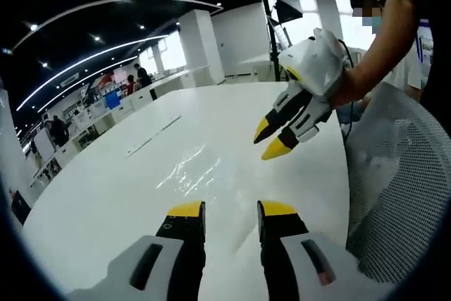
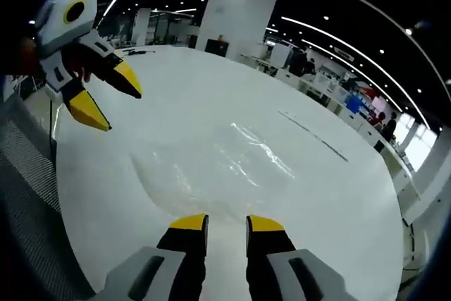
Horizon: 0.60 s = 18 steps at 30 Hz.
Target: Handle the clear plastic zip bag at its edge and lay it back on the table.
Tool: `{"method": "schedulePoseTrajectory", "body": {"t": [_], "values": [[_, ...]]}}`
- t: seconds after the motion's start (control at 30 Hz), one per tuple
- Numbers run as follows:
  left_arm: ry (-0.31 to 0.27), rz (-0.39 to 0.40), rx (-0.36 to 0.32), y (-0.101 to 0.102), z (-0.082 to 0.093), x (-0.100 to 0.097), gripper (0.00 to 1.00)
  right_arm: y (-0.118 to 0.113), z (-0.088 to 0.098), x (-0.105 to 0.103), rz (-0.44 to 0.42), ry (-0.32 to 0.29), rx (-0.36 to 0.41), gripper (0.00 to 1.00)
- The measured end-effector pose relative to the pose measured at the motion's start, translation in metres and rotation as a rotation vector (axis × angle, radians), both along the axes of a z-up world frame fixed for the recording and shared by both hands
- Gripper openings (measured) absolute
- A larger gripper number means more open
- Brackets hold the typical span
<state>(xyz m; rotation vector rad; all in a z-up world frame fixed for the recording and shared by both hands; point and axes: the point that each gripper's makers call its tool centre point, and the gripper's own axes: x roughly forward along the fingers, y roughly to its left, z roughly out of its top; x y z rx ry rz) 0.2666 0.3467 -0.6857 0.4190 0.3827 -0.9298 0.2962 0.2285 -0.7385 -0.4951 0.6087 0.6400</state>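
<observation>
The clear zip bag [image 2: 236, 153] is lying flat on the white tabletop [image 2: 211, 89] — apparently untouched. The left hand-held gripper [image 1: 230, 211] and right hand-held gripper [image 2: 226, 225] are hovering just short of it, jaws parted — gripping nothing.

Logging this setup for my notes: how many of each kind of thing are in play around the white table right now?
Hand-held gripper: 2, the left hand-held gripper and the right hand-held gripper, both with jaws apart.
Clear plastic zip bag: 1, flat on the table.
White table: 1.
Mesh chair back: 1.
Total: 5.
</observation>
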Motion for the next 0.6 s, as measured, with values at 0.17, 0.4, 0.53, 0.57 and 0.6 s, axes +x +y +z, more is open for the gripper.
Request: {"method": "schedulePoseTrajectory", "body": {"t": [0.17,0.4,0.53,0.57,0.6], "values": [[0.026,-0.018,0.023,-0.008,-0.013,0.011,0.24,0.003,-0.005,0.002,0.021,0.009,0.003,0.17],[0.055,-0.066,0.079,-0.023,-0.031,0.023,0.19,0.002,-0.011,0.008,-0.018,0.059,0.051,0.16],[0.080,-0.078,0.111,-0.029,-0.042,0.030,0.15,0.004,-0.012,0.011,-0.050,0.094,0.105,0.16],[0.081,-0.081,0.111,-0.030,-0.043,0.031,0.14,0.003,-0.012,0.012,-0.060,0.098,0.116,0.16],[0.093,-0.086,0.116,-0.032,-0.046,0.032,0.13,0.002,-0.012,0.014,-0.071,0.100,0.128,0.16]]}}
